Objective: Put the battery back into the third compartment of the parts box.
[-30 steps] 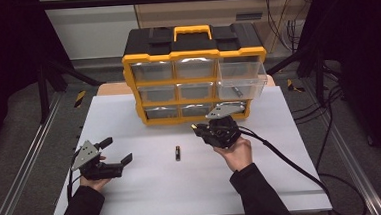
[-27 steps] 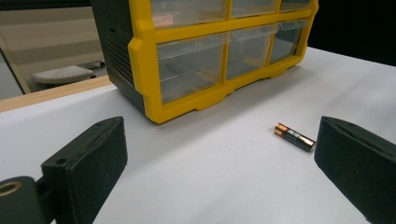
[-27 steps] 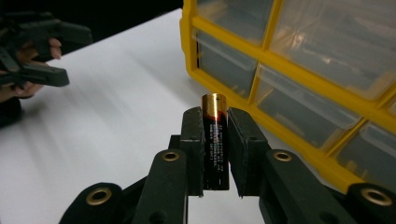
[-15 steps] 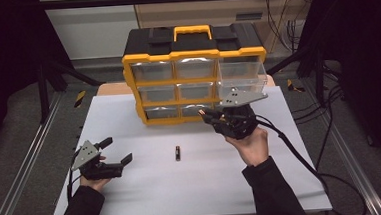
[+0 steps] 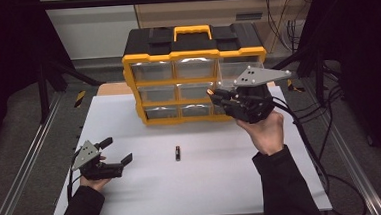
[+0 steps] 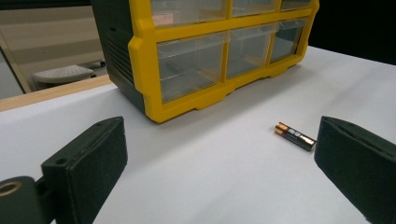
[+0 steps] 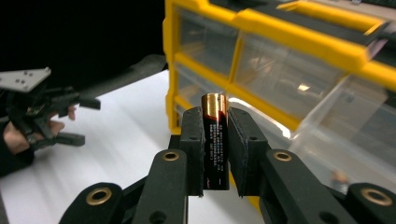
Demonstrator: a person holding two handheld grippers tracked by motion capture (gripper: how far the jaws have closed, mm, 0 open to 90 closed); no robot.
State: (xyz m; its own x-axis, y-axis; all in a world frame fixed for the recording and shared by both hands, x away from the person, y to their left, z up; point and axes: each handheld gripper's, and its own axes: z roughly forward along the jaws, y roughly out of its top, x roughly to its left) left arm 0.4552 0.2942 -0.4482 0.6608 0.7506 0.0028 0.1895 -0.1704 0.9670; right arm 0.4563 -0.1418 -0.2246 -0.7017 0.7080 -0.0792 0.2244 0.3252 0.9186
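The white tabletop [image 5: 203, 187] is bright under light from above, and the room around it is dark. The drawers [image 7: 285, 70] shine with glare. The far hand [image 7: 18, 135] looks blurry.

glossy plastic drawer cabinet [image 5: 177, 83], matt white table [image 5: 208, 176]

There are two batteries. One battery [image 5: 177, 153] lies on the white surface [image 5: 208, 186]. The other battery [image 7: 215, 140] is held between the jaws of the right gripper [image 5: 217, 97].

There is one yellow and black drawer box [image 5: 195, 72]. It has nine clear drawers, in three rows of three. One drawer [image 5: 239, 74] at the right is pulled out.

There are two grippers: the right one and the left gripper [image 5: 116, 151]. Each has two black jaws. Two hands hold them, one each.
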